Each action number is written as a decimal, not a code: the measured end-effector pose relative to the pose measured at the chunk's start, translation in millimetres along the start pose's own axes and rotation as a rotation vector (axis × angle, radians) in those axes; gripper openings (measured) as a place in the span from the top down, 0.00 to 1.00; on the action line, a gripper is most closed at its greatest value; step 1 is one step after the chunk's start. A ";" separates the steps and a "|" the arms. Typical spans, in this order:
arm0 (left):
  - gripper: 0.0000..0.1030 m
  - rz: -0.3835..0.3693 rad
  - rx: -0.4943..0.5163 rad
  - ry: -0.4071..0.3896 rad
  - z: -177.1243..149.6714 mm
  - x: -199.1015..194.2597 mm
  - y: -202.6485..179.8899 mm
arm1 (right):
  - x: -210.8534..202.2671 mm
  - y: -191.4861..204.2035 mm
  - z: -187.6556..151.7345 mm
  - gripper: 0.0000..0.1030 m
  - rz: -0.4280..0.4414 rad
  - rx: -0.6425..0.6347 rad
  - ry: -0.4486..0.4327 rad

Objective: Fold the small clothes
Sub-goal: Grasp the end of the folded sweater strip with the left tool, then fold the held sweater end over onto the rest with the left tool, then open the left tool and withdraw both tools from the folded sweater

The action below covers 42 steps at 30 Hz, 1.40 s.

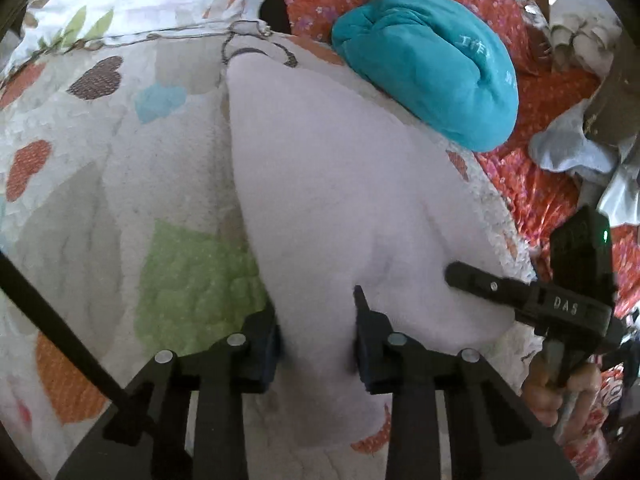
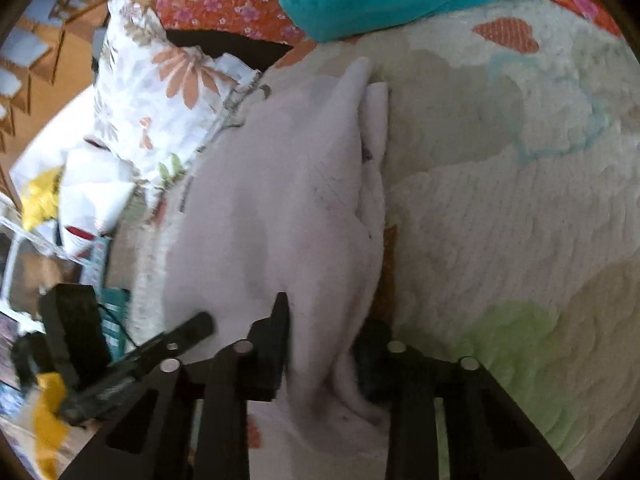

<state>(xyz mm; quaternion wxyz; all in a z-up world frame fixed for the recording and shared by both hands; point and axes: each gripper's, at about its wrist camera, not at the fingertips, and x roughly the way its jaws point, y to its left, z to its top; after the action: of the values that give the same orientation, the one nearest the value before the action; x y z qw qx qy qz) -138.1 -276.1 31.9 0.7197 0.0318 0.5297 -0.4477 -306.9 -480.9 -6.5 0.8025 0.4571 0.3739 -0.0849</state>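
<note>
A small pale pink garment [image 1: 340, 200] lies on a quilt with coloured hearts [image 1: 100, 200]. My left gripper [image 1: 316, 320] sits at its near edge with the cloth between the two fingers, which look closed on it. In the right wrist view the same garment [image 2: 280, 200] lies partly folded lengthwise, with a doubled edge on its right side. My right gripper [image 2: 324, 332] has a fold of it between its fingers. The right gripper also shows in the left wrist view [image 1: 500, 284], resting on the garment's right edge.
A folded teal garment [image 1: 432, 68] lies beyond the pink one on an orange flowered bedspread [image 1: 532, 184]. A flower-print pillow [image 2: 160, 92] lies at the quilt's far left. Grey cloth [image 1: 576, 148] lies at the right. Clutter [image 2: 48, 208] lies beside the bed.
</note>
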 end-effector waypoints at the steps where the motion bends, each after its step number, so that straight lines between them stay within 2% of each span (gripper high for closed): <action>1: 0.71 -0.003 -0.010 0.002 0.5 -4.9 1.0 | -3.0 0.6 -3.5 0.71 -0.025 -0.008 0.008; 3: 0.71 0.014 -0.010 0.012 -2.5 -10.6 3.9 | -4.2 1.7 -9.3 0.70 -0.093 -0.035 0.016; 5: 0.69 0.034 -0.008 0.015 -9.7 -12.4 9.2 | -8.9 3.2 -12.2 0.62 -0.176 -0.068 0.011; 6: 0.67 0.036 -0.011 0.011 -12.9 -14.5 11.6 | -12.9 2.5 -11.4 0.62 -0.199 -0.079 0.001; 9: 0.58 0.053 0.005 -0.024 -22.4 -25.1 14.7 | -34.2 9.3 -6.7 0.60 -0.267 -0.138 -0.086; 11: 0.54 0.099 0.045 -0.083 -28.9 -39.1 13.8 | -48.7 16.3 -5.3 0.59 -0.325 -0.182 -0.159; 13: 0.52 0.149 0.082 -0.153 -34.5 -54.4 10.0 | -57.8 24.4 -6.9 0.59 -0.380 -0.226 -0.224; 14: 0.46 0.184 0.103 -0.208 -38.4 -66.0 6.5 | -60.5 27.8 -7.9 0.59 -0.387 -0.240 -0.242; 15: 0.36 0.215 0.116 -0.257 -41.5 -76.0 3.4 | -62.5 32.1 -9.7 0.59 -0.388 -0.255 -0.258; 16: 0.30 0.255 0.128 -0.322 -45.9 -88.8 -0.2 | -63.4 37.2 -12.1 0.59 -0.386 -0.271 -0.271; 18: 0.07 0.337 0.145 -0.475 -56.2 -117.6 -8.3 | -64.0 45.9 -15.5 0.59 -0.383 -0.294 -0.285; 20: 0.00 0.390 0.137 -0.639 -69.1 -148.9 -15.4 | -64.6 53.3 -21.0 0.59 -0.373 -0.308 -0.291; 21: 0.00 0.401 0.123 -0.697 -74.3 -161.5 -17.3 | -65.9 56.5 -23.5 0.59 -0.365 -0.309 -0.295; 23: 0.00 0.406 0.089 -0.759 -79.9 -181.5 -20.9 | -69.3 63.8 -30.6 0.56 -0.348 -0.312 -0.308; 25: 0.00 0.403 0.079 -0.733 -85.2 -188.9 -19.1 | -73.2 72.6 -39.7 0.52 -0.343 -0.334 -0.333; 28: 0.00 0.341 0.110 -0.680 -93.1 -184.1 -14.4 | -74.6 80.2 -56.2 0.44 -0.350 -0.350 -0.363; 31: 0.00 0.311 0.087 -0.588 -90.2 -165.4 -9.3 | -65.9 83.3 -67.7 0.44 -0.346 -0.352 -0.339; 37: 0.00 0.459 0.103 -0.474 -91.1 -132.4 -5.6 | -44.7 95.5 -81.0 0.43 -0.405 -0.445 -0.293; 42: 0.00 0.458 0.090 -0.378 -97.5 -110.3 9.6 | -37.5 101.3 -84.9 0.40 -0.421 -0.487 -0.285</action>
<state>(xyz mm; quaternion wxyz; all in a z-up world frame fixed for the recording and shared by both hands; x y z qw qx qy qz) -207.4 -152.3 72.5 0.8857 0.0986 0.3452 -0.2946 -329.4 -363.4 61.2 0.8970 0.1491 0.3534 -0.2196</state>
